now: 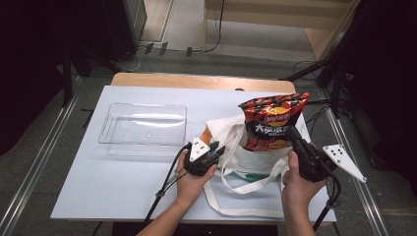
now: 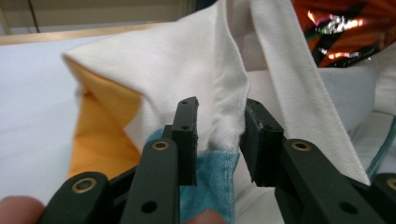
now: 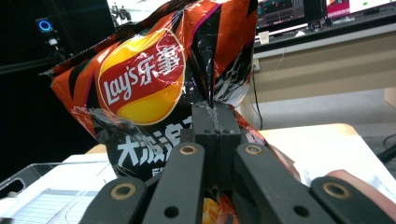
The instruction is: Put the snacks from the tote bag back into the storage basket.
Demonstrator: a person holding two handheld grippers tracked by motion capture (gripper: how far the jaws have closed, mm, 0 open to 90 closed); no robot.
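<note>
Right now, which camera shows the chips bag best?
The right gripper view: the chips bag shows its logo close up, pinched in the right gripper. The high view shows it whole but small; the left gripper view catches a shiny corner.

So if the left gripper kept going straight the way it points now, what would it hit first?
The tote bag. The left gripper already has a fold of its white cloth between its jaws, so it would push straight into the bag. The chip bag sits farther back and to the side, though depth is hard to judge.

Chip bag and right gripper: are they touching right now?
Touching. In the right gripper view, the right gripper has its jaws shut tight on a fold of the chip bag.
</note>
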